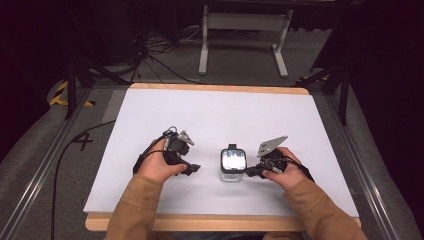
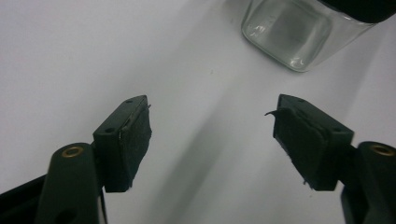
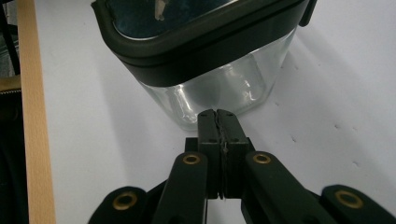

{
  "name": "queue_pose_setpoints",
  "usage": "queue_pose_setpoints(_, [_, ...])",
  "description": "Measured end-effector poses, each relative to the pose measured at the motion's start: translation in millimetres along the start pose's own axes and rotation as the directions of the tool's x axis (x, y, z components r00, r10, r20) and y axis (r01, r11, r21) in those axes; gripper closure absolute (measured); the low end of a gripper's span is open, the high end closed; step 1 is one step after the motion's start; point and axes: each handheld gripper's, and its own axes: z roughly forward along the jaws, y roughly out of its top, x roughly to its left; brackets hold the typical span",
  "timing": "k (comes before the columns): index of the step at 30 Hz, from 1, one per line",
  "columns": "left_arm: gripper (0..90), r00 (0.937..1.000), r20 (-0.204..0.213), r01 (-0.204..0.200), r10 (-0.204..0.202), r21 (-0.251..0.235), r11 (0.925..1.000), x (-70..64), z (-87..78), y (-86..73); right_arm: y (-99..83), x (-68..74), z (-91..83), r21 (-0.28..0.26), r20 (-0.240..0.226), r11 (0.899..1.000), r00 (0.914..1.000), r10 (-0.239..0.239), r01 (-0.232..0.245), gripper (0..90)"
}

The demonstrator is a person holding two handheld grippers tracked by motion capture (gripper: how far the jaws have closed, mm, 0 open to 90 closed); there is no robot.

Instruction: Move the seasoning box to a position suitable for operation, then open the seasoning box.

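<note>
Sitting near the front edge of the tabletop (image 1: 210,107), the glass jar (image 1: 233,170) with its black lid (image 1: 233,159) looks rigid, slick and breakable, best gripped across its flat sides, between the wide-open left tool (image 2: 212,123) and the empty, closed right tool (image 3: 218,122).

overall: white table (image 1: 210,115) evenly lit from overhead, surroundings fall to near black.
glare: jar lid (image 1: 233,159) washes out white in high view; sheen on its dark rim in right gripper view.
shadows: soft, diffuse; grey band runs between the left gripper (image 2: 212,135) jaws, faint one beside the jar (image 3: 219,88).
focus: high view soft, low detail; jaw bases blurred in both gripper views, pads sharper.
colour: gripper views slightly cool, pinkish cast.
</note>
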Motion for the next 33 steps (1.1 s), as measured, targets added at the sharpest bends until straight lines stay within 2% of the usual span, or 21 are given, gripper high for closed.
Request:
queue_pose_setpoints(4, [45.1,0.9997,0.020,-0.011,0.011,-0.027,0.9996,-3.2,-6.9,5.8,-1.9,-0.4,-1.2,-0.016,0.000,1.000,1.0000,0.003,-0.003,90.0])
queue_pose_setpoints(5, [54.8,0.9997,0.020,-0.011,0.011,-0.027,0.9996,-3.2,-6.9,5.8,-2.7,-0.8,-3.4,-0.023,0.006,1.000,1.0000,0.004,-0.004,90.0])
queue_pose_setpoints(8, [73.5,0.9979,0.062,-0.011,0.019,-0.117,0.9930,-8.6,-18.8,17.3,-7.4,-3.3,-13.0,-0.047,0.024,0.999,0.9994,0.023,-0.021,90.0])
queue_pose_setpoints(9, [76.6,0.9969,0.074,-0.014,0.025,-0.152,0.9883,-10.2,-19.6,21.0,-9.6,-4.2,-16.3,-0.055,0.031,0.998,0.9990,0.031,-0.030,90.0])
queue_pose_setpoints(10, [79.6,0.9969,0.074,-0.014,0.025,-0.152,0.9883,-10.2,-19.6,21.0,-9.6,-4.2,-16.3,-0.055,0.031,0.998,0.9990,0.031,-0.030,90.0])
queue_pose_setpoints(11, [79.6,0.9965,0.076,-0.022,0.036,-0.186,0.9822,-11.8,-19.6,25.0,-12.1,-5.0,-19.1,-0.062,0.039,0.997,0.9985,0.038,-0.036,90.0])
queue_pose_setpoints(12, [81.5,0.9955,0.083,-0.026,0.047,-0.235,0.9716,-15.5,-18.2,33.3,-17.5,-5.4,-24.1,-0.072,0.052,0.996,0.9971,0.055,-0.052,90.0])
queue_pose_setpoints(13, [81.1,0.9953,0.084,-0.025,0.048,-0.259,0.9654,-17.2,-16.7,37.5,-20.0,-5.2,-26.0,-0.076,0.056,0.996,0.9966,0.060,-0.056,90.0])
queue_pose_setpoints(14, [81.4,0.9953,0.084,-0.025,0.048,-0.259,0.9654,-17.2,-16.7,37.5,-20.0,-5.2,-26.0,-0.076,0.056,0.996,0.9966,0.060,-0.056,90.0])
queue_pose_setpoints(16, [81.7,0.9936,0.089,-0.042,0.070,-0.282,0.9584,-19.2,-13.8,46.7,-25.3,-3.0,-29.5,-0.082,0.068,0.995,0.9954,0.067,-0.061,90.0])
queue_pose_setpoints(21, [78.9,0.9917,0.113,-0.021,0.062,-0.335,0.9420,-20.4,-2.7,64.8,-38.3,0.0,-40.6,-0.101,0.094,0.991,0.9911,0.094,-0.084,89.9])
queue_pose_setpoints(22, [78.1,0.9911,0.116,-0.024,0.066,-0.330,0.9437,-20.2,-1.1,67.3,-43.9,0.2,-46.3,-0.112,0.105,0.989,0.9885,0.108,-0.097,89.9])
queue_pose_setpoints(25, [78.0,0.9908,0.117,-0.026,0.069,-0.333,0.9425,-20.1,3.6,72.4,-48.5,1.1,-51.1,-0.120,0.116,0.987,0.9857,0.122,-0.108,89.9])
queue_pose_setpoints(26, [80.7,0.9898,0.120,-0.033,0.076,-0.328,0.9440,-20.0,5.1,74.5,-52.8,2.2,-55.0,-0.127,0.127,0.985,0.9832,0.131,-0.115,89.8])
queue_pose_setpoints(33, [81.4,0.9867,0.141,-0.031,0.081,-0.330,0.9436,-18.2,19.9,85.1,-61.5,4.5,-60.5,-0.132,0.142,0.983,0.9784,0.150,-0.131,89.5])
